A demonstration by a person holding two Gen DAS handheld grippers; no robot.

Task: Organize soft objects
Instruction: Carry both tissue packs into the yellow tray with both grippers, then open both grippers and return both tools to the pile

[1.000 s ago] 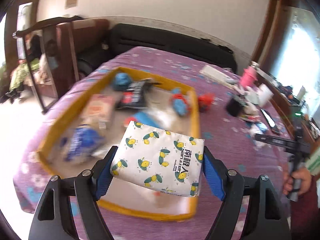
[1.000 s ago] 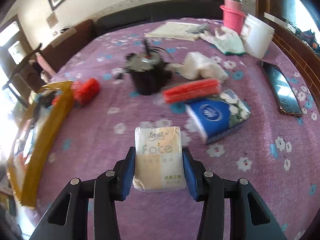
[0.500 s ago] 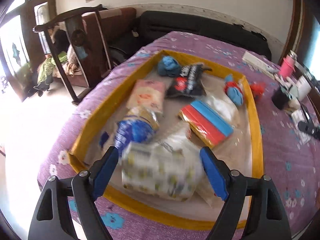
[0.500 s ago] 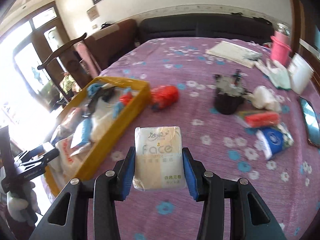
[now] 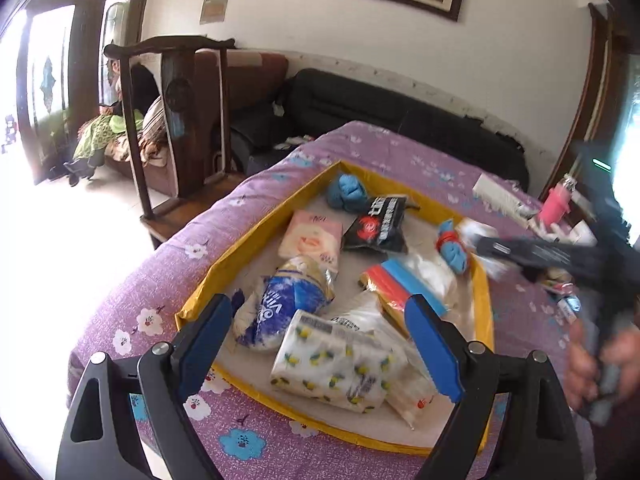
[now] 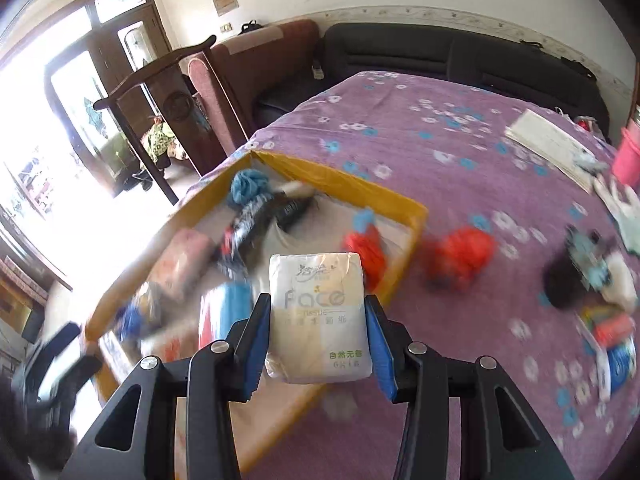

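We are holding our left gripper spread wide above the lemon pack, which is lying in the tray. Our right gripper is clamping the Face pack over the tray's edge.

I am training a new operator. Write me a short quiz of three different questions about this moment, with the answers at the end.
1. True or false: the left claw is shut on the lemon-print tissue pack.
2. What does the right claw hold?
A. a red bag
B. the white Face tissue pack
C. nothing
3. Fill in: the lemon-print pack lies inside the ____ box.

Key:
1. False; the claw is open and the pack lies in the box.
2. B
3. yellow
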